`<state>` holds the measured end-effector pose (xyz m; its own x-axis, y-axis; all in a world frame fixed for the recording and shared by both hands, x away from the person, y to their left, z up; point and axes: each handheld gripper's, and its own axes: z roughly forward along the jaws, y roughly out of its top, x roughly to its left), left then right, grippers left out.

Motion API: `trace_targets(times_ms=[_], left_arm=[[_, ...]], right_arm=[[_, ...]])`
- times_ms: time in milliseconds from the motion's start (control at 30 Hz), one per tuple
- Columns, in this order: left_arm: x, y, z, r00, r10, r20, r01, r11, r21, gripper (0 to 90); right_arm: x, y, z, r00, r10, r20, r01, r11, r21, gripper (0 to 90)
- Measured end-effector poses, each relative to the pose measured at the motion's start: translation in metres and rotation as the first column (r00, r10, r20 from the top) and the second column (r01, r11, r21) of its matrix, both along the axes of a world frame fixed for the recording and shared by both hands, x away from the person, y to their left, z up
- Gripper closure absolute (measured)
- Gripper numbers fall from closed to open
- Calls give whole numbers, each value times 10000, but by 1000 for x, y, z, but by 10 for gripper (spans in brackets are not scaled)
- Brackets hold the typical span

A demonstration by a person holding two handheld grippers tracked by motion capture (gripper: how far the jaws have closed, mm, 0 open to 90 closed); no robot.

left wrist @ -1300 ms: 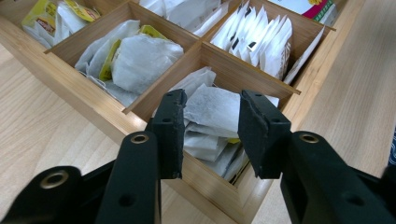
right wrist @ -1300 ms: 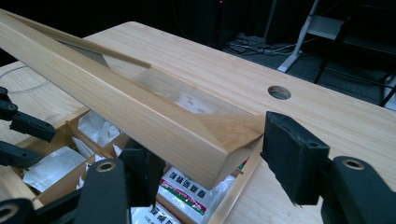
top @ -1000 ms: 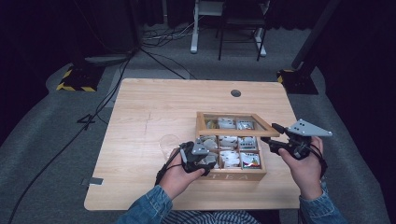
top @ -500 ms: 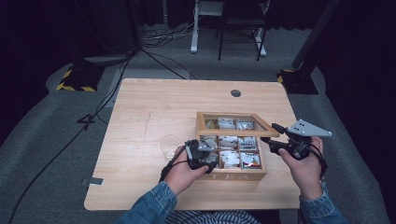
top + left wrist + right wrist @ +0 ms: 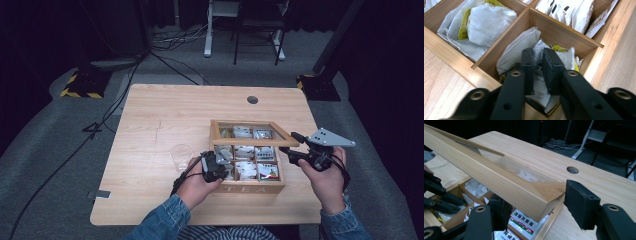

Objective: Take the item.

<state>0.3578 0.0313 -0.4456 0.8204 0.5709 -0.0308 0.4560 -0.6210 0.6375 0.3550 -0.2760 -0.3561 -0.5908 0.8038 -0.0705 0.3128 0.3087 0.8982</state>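
A wooden tea box (image 5: 247,189) marked TEA stands on the table with tea bags in its compartments. My left gripper (image 5: 223,165) reaches into a front left compartment. Its jaws have just been closing, and in the left gripper view the left gripper (image 5: 538,56) pinches a white tea bag (image 5: 538,46) between its pads. My right gripper (image 5: 292,150) stays at the box's right side, shut on the corner of the raised glass-paned lid (image 5: 280,131). In the right gripper view the lid (image 5: 486,172) lies slanted between the right gripper's (image 5: 539,205) pads.
A clear glass cup (image 5: 181,156) stands on the table just left of the box. A round cable hole (image 5: 252,99) sits near the table's far edge. Chair and desk legs and cables lie on the floor beyond.
The left gripper's jaws have closed on a tea bag in the box, with the hand shifting slightly toward it. The right hand and the lid have kept still.
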Motion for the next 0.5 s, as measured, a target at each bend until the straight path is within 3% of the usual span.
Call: trace_targets(times_ms=[100,500], left_arm=[[0,1,1,10000,16,43,-16,9999,-167,854],[-2,14,18,9992,143,373,-99,9931,-1169,862]], right_arm=[[0,0,0,10000,1,3,-1,10000,3,407],[0,0,0,10000,17,-14,-17,10000,33,406]])
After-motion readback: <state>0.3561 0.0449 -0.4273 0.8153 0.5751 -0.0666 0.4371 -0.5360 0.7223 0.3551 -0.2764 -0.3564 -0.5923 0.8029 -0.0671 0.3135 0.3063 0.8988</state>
